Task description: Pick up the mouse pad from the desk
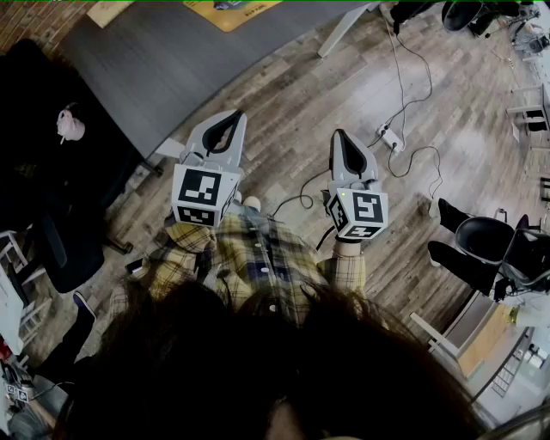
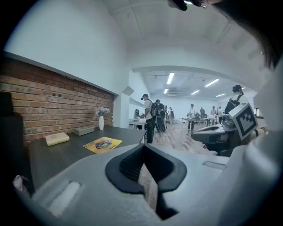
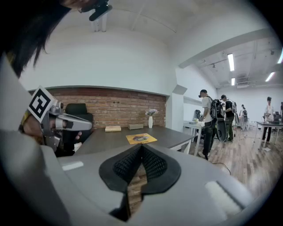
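Person stands short of the desk (image 1: 163, 60); the reach has not begun.
The left gripper (image 1: 232, 115) and right gripper (image 1: 339, 135) are closed, empty. The yellow mouse pad (image 1: 230, 10) lies on the desk, well ahead; next, approach and open the jaws.

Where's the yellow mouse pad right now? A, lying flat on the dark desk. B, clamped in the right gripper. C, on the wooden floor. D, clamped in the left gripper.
A: the yellow mouse pad lies flat on the dark desk, while the left gripper and the right gripper are both shut with nothing between their jaws.
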### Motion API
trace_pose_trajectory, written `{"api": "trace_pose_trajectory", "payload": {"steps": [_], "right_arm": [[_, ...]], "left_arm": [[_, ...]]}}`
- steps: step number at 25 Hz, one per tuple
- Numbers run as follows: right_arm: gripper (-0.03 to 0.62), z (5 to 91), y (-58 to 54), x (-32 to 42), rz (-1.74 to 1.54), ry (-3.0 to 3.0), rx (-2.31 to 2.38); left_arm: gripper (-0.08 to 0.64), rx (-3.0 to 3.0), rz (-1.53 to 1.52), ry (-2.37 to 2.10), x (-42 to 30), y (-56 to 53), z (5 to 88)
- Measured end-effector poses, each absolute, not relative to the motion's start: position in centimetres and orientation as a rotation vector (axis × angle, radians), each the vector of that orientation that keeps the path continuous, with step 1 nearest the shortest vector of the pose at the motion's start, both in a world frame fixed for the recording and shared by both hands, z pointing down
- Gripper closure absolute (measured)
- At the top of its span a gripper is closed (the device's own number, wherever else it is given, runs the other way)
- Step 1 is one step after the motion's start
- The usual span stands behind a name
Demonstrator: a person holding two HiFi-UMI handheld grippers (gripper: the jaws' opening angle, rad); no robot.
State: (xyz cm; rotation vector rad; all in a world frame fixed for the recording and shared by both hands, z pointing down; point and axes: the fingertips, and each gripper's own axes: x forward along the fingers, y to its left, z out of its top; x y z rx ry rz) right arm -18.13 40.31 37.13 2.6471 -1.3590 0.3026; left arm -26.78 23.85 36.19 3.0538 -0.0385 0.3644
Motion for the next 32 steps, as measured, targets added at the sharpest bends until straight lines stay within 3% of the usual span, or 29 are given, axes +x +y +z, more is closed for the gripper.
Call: {"api": "trace_pose_trajectory", "payload": {"steps": [4,6,9,15,21,32], "right_arm": [[0.581,36.9,41.3,-17.8,0.319,-1.395,2.687],[0.574,37.0,41.4,-17.7,0.329,-1.399,2.696],[0.499,37.4,41.3,-17.7,0.349,-1.413,2.723],[0.413,37.8,41.7,-16.9,0.397,-1.43,2.767],[0.374,38.3,40.8,-15.7,0.401,-1.427,2.766],[0.335,38.4,32.7,-5.3,0.443,-1.455,2.699]], "left_arm": [[0.56,3.049,0.36,-0.074,-26.8,24.3,36.4],[0.503,3.034,0.371,-0.074,-26.7,24.2,36.7],[0.45,3.028,0.387,-0.078,-26.7,23.5,37.0],[0.337,3.013,0.41,-0.103,-26.4,22.8,37.2],[0.322,3.014,0.387,-0.097,-24.9,21.9,37.8],[0.322,2.996,0.321,-0.128,-14.1,13.9,37.4]]}}
